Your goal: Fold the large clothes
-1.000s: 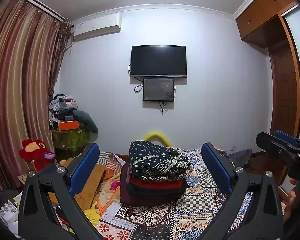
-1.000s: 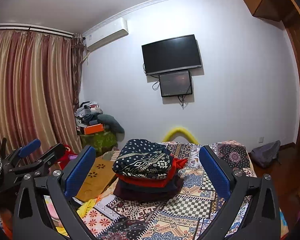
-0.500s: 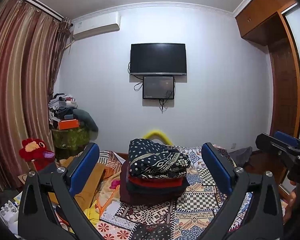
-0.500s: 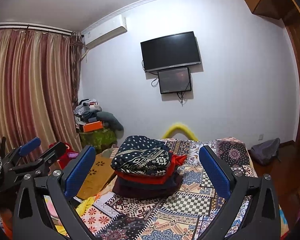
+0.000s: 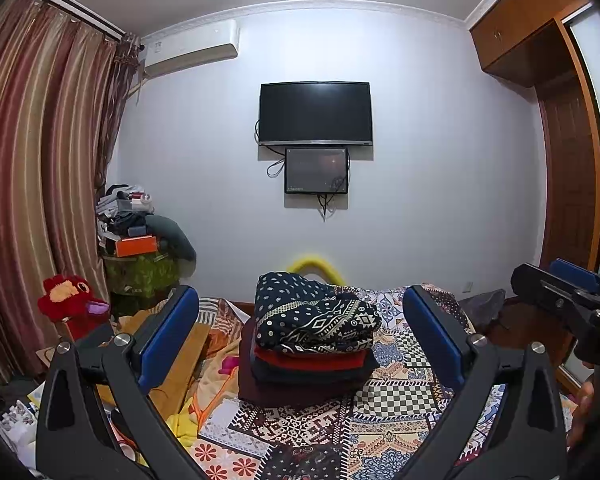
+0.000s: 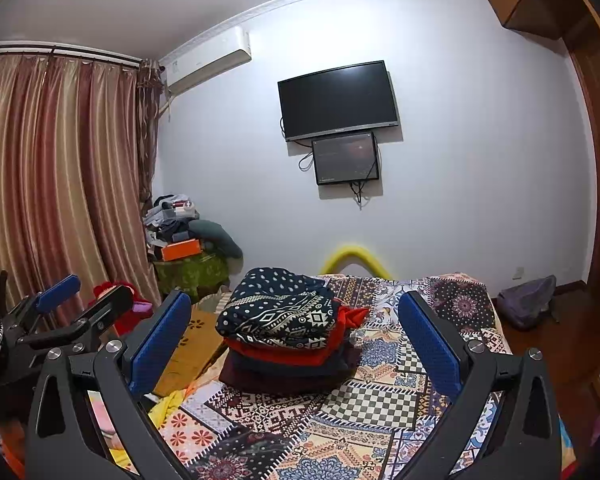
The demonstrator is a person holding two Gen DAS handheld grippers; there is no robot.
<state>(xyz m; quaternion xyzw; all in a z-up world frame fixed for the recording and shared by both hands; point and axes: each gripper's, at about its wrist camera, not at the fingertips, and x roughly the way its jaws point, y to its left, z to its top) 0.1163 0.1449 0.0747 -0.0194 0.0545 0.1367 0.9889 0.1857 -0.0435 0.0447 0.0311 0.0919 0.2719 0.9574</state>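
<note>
A stack of folded clothes (image 5: 312,344) sits on the patterned bedspread (image 5: 384,396), with a navy patterned garment (image 5: 308,316) on top, then red and dark layers. It also shows in the right wrist view (image 6: 284,340). My left gripper (image 5: 300,344) is open and empty, held above the bed short of the stack. My right gripper (image 6: 296,344) is open and empty, likewise short of the stack. The right gripper shows at the right edge of the left wrist view (image 5: 568,300); the left gripper shows at the left of the right wrist view (image 6: 68,312).
A cluttered green-covered stand (image 5: 140,256) and a red plush toy (image 5: 68,300) are at the left by the curtains (image 5: 28,184). A brown cloth (image 6: 188,352) and loose items lie at the bed's left edge. A grey bag (image 6: 528,300) lies on the floor at the right. A TV (image 5: 315,114) hangs on the far wall.
Both grippers have tilted slightly upward, so the stack sits a little lower in both views. The jaws stay open.
</note>
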